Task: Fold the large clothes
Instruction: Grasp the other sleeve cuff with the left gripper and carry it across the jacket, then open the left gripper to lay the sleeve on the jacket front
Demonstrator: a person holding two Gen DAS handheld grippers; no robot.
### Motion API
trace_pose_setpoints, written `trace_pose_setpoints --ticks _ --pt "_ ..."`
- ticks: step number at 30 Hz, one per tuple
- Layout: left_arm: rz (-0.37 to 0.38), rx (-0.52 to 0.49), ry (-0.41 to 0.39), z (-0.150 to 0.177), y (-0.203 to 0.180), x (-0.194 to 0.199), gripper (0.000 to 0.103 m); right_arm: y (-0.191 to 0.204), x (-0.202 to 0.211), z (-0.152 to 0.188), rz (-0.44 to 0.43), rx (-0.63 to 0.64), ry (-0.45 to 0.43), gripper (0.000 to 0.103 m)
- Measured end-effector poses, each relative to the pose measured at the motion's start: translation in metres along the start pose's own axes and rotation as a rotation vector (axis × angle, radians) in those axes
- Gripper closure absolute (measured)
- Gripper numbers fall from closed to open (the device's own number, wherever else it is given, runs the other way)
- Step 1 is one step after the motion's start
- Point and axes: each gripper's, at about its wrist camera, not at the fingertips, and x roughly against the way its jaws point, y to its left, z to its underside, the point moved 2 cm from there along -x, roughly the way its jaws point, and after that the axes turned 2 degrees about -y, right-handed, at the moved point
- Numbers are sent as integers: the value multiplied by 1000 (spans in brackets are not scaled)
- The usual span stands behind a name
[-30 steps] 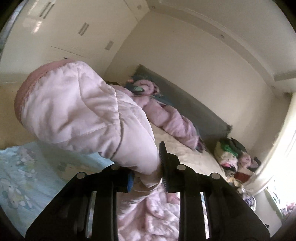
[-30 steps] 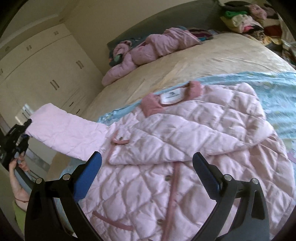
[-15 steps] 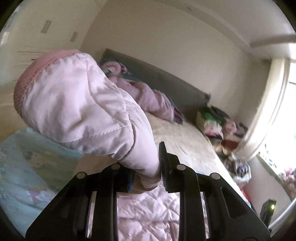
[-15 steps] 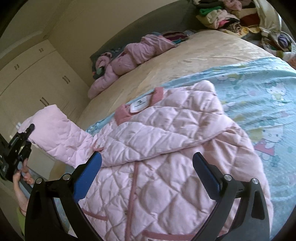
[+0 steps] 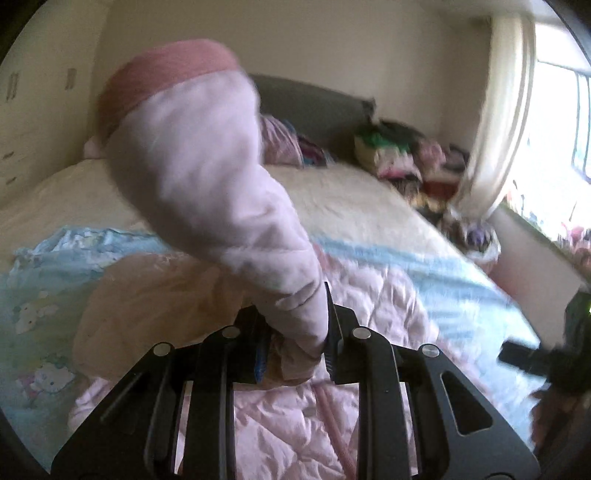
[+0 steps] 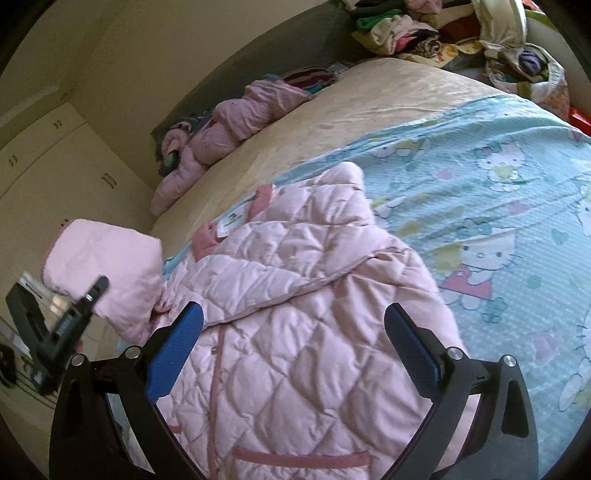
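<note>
One white neck label [image 6: 231, 222], unreadable, on the pink jacket [image 6: 295, 314]; left hand-held gripper [image 5: 295, 345] clamps its sleeve [image 5: 207, 177], right hand-held gripper [image 6: 295, 354] gapes.

bed: beige bedspread [image 6: 369, 110] | Hello Kitty blue sheet [image 6: 498, 192] over near half | crumpled mauve garment [image 6: 236, 122] by grey headboard [image 5: 314, 107] | mixed clothes pile [image 6: 402, 22] far corner | cream wardrobe doors [image 6: 62, 173] | curtain [image 5: 498, 122] beside bright window [image 5: 565, 118]
</note>
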Motion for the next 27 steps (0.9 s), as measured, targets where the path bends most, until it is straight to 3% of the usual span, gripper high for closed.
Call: trace_pose_setpoints --ticks 6,15,17,18,19,20,24,27 --pt "-14 -132 125 37 -19 -32 87 -15 4 -3 13 -24 -9 5" --pt "-53 -326 220 81 -38 -55 80 -25 2 -6 12 -54 -8 5" --pt "-64 -361 230 87 -43 -55 74 -24 0 -6 11 -51 -1 5" --pt "-63 -378 240 90 -44 -54 59 -23 -2 -6 8 -51 2 5" --pt "-52 -381 245 91 -48 -53 32 -23 -3 -6 5 -51 5 5" --pt "-39 -382 250 92 -51 -51 24 -21 -4 -6 -1 -49 10 5" --pt "-49 -432 264 101 -59 -42 22 -13 -10 -8 -31 -42 32 5" --pt "-29 -425 283 107 -59 -30 13 -3 -16 -10 -49 -27 49 5"
